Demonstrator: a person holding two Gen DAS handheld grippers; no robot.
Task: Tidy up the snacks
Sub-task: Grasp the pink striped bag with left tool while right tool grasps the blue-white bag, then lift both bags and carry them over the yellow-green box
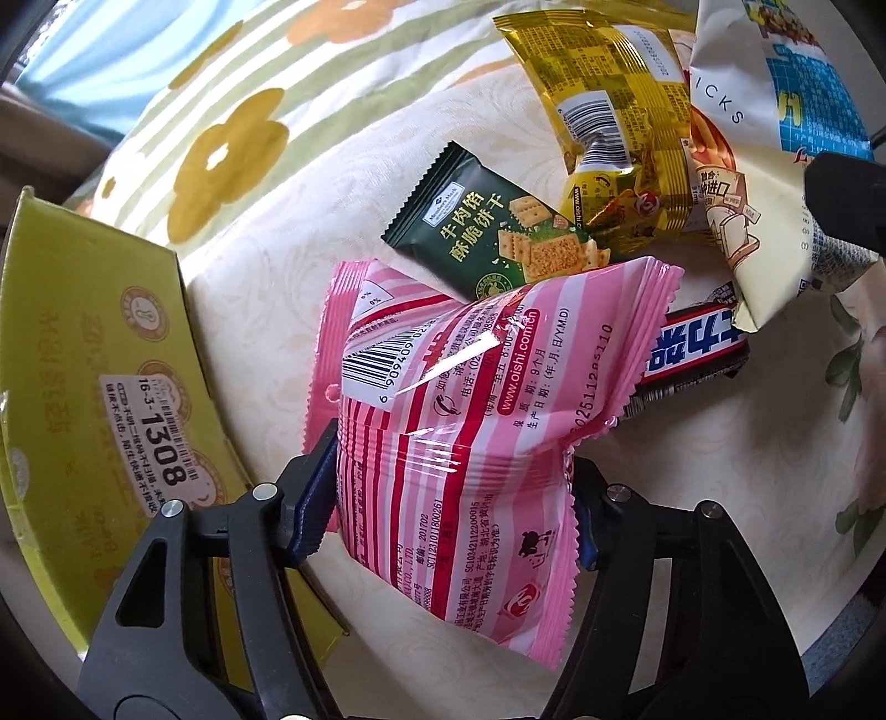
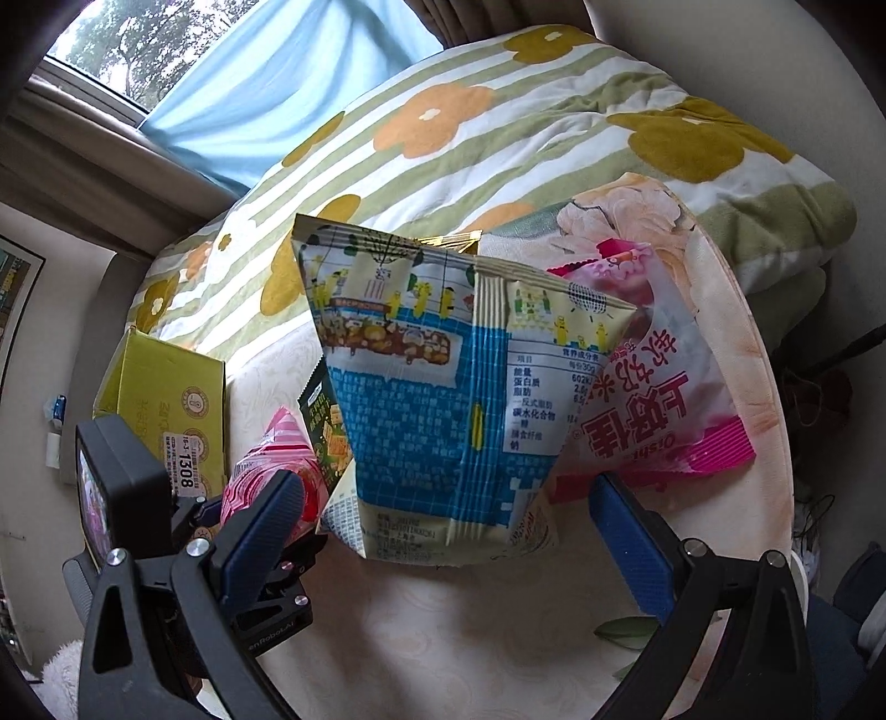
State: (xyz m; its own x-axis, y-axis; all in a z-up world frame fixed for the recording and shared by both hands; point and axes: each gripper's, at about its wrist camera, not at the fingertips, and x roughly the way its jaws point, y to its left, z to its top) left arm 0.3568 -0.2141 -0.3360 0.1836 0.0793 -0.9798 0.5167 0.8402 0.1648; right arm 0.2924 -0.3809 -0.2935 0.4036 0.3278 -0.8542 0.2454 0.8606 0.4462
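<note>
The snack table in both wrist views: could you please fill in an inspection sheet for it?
Surface: cream patterned tablecloth, floral at one edge.
Job's things: pink striped packet, green cracker packet, gold packet, blue-and-cream bag, chocolate bar, pink Oishi bag, green carton.
Clutter: nothing seen.
Grippers: left gripper pads pinch the pink striped packet; right gripper open around the blue-and-cream bag.
Cables: nothing seen clearly.
Surroundings: flowered quilt, blue curtain, window.
</note>
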